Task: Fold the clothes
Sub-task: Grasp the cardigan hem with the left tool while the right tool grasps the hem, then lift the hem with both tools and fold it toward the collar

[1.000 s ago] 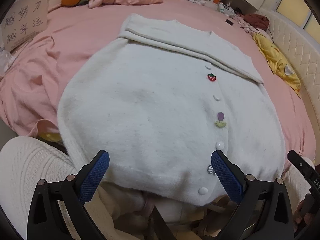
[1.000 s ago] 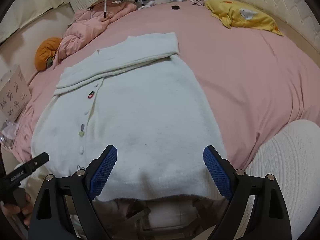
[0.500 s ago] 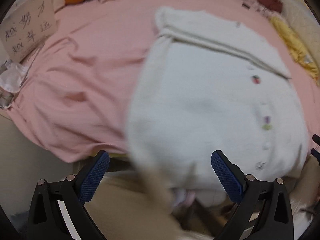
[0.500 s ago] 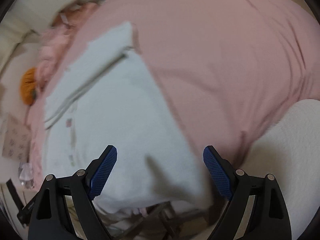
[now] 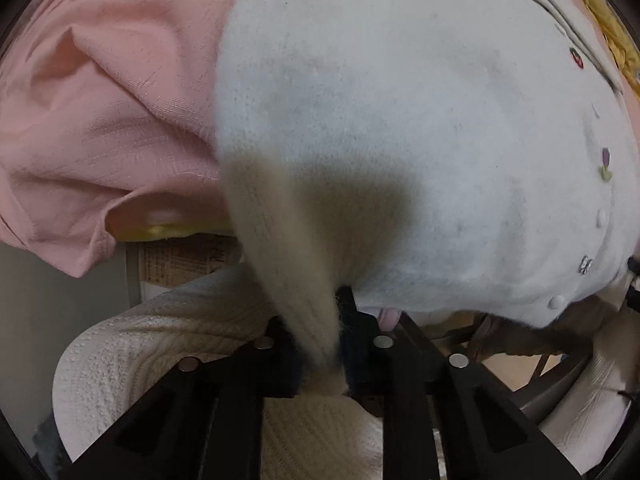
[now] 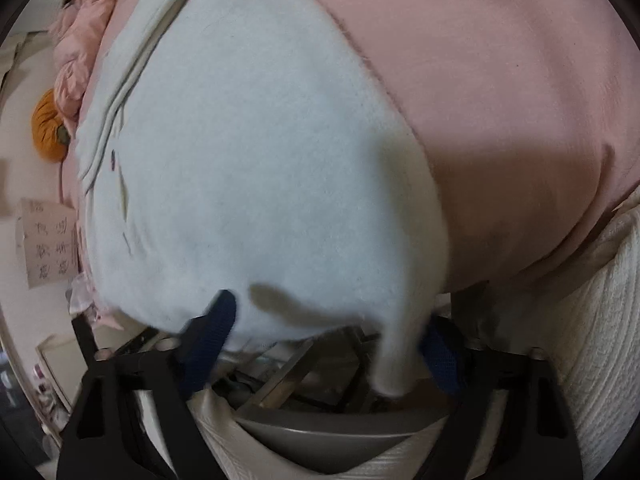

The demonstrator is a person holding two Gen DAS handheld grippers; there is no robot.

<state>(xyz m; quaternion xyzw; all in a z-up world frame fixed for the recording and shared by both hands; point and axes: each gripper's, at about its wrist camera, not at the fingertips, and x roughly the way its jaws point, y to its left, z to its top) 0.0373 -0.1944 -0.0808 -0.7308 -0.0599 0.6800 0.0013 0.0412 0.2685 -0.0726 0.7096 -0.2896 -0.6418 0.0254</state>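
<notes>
A white fluffy cardigan (image 5: pixel 400 120) with small decorative buttons lies flat on the pink bed sheet (image 5: pixel 100 100), its sleeves folded across the top. My left gripper (image 5: pixel 320 348) points down at the near left hem corner and is shut on it, with the cloth bunched between the pads. In the right wrist view the cardigan (image 6: pixel 260 160) fills the middle. My right gripper (image 6: pixel 330 316) is at the near right hem corner and its jaws are closing. The hem hangs between the blue pads (image 6: pixel 216 328) but is not pinched.
An orange pumpkin-shaped cushion (image 6: pixel 50 132), a crumpled pink blanket (image 6: pixel 76 40) and a handwritten cardboard sign (image 6: pixel 48 248) lie at the bed's far left. A yellow garment (image 5: pixel 612 32) is at the far right. The person's white knit clothing (image 5: pixel 160 360) is below the bed edge.
Both grippers dropped and tilted down onto the cardigan's near hem. The left one went from wide open to shut on the left corner. The right jaws narrowed around the right corner.
</notes>
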